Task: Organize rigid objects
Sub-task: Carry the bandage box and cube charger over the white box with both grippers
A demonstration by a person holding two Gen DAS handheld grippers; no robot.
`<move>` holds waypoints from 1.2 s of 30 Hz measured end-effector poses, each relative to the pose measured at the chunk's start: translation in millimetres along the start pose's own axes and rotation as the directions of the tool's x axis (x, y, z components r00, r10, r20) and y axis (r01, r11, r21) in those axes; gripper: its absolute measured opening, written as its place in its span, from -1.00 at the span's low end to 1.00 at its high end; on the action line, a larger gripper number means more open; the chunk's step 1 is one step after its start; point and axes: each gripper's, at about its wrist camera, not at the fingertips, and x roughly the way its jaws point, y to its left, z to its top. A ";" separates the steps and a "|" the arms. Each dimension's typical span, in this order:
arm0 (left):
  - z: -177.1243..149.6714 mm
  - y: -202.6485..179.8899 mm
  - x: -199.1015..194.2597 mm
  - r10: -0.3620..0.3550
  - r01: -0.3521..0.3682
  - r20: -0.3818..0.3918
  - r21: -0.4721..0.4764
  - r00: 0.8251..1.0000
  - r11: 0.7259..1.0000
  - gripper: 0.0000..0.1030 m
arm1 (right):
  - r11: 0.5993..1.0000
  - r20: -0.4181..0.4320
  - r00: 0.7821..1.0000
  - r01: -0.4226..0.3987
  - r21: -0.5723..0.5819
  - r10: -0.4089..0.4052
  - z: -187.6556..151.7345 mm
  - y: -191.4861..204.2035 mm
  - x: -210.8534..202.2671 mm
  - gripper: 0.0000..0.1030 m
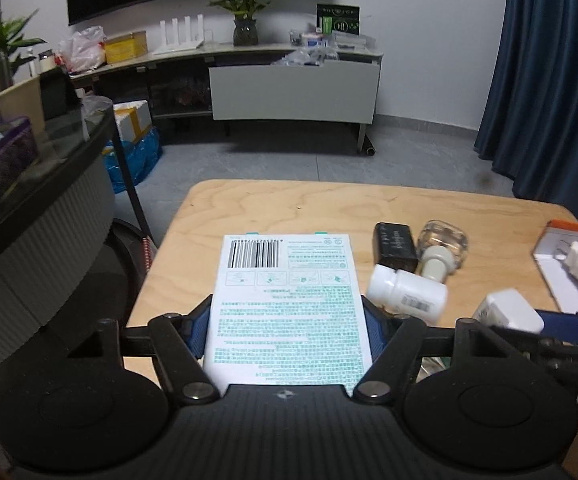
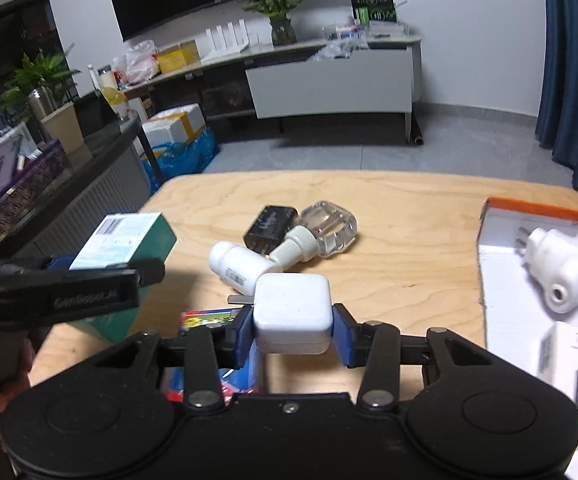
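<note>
Over the bench (image 2: pixel 389 208), left tongs (image 1: pixel 289 320) clamp the green box (image 1: pixel 285 300), right tongs (image 2: pixel 293 330) clamp the white charger (image 2: pixel 293 312); both probably headed for the orange-rimmed tray (image 2: pixel 529 204).

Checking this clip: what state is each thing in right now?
Left tongs: shut on green box, lifted.
Right tongs: shut on white charger.
White pill bottle: lying down, capped.
Glass bottle: lying down, capped.
White plug: in orange-rimmed box.
</note>
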 end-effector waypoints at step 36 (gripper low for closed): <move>-53.0 -61.7 -147.7 -0.087 0.087 0.080 0.006 0.993 0.996 0.39 | 0.998 0.165 0.984 0.065 0.007 -0.066 -67.8 -8.5 -186.0 -0.01</move>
